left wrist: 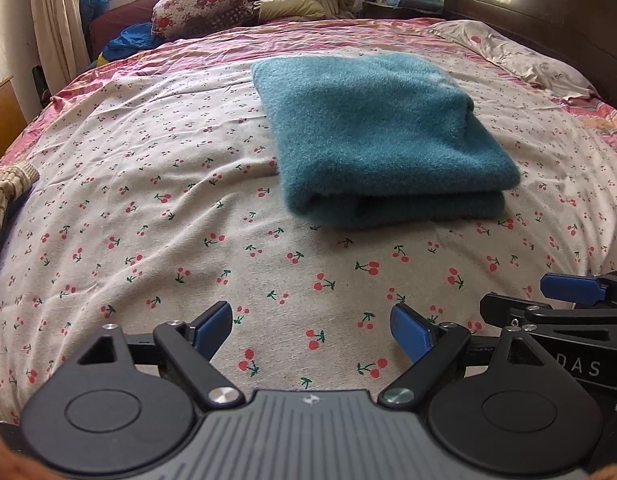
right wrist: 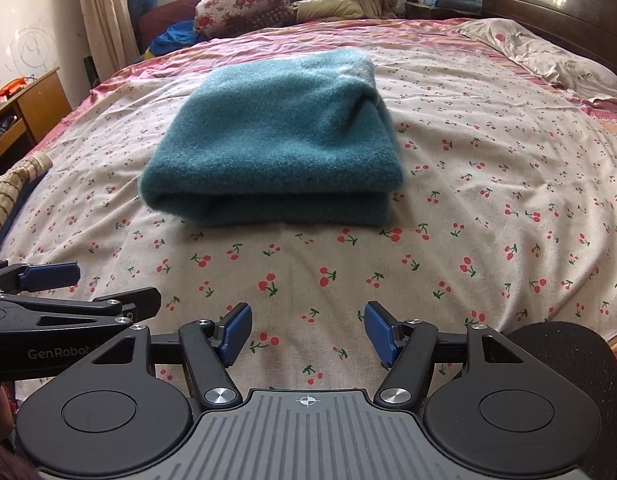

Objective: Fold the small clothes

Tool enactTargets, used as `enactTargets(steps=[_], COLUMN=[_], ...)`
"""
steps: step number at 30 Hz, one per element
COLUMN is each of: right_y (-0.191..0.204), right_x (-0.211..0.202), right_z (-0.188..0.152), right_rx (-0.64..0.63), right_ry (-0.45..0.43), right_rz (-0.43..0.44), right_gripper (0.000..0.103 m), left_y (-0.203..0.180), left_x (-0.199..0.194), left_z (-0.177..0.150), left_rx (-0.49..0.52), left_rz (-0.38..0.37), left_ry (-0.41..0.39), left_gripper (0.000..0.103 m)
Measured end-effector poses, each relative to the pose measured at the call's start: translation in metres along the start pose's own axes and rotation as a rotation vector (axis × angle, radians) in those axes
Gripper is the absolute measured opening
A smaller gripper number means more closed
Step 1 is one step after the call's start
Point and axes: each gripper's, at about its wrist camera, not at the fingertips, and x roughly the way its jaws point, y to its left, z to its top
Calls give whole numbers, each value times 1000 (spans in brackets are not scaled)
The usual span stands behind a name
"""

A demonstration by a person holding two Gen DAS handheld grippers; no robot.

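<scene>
Teal garment (left wrist: 372,136) lying folded in a thick stack mid-bed (left wrist: 148,200), far of both tools, likely finished since left gripper (left wrist: 311,330) and right gripper (right wrist: 307,330) hang side by side near the bed's edge, fingers spread, pinching nothing

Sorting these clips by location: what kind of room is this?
Most likely a home bedroom: a bed with a cherry-print sheet, a dark wooden headboard, and a pillow beside it.
</scene>
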Motion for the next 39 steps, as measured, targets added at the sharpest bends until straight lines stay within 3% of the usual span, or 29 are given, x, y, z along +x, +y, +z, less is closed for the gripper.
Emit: enactTargets(steps=[39], right_y=[2], right_x=[1], right_z=[-2], right_rx=[-7], right_ry=[7], right_rz=[-15], right_gripper=[63], left_y=[-2], left_x=[-3], left_z=[-1], left_rx=[3], left_rz=[-1], left_ry=[-11], left_gripper=[91])
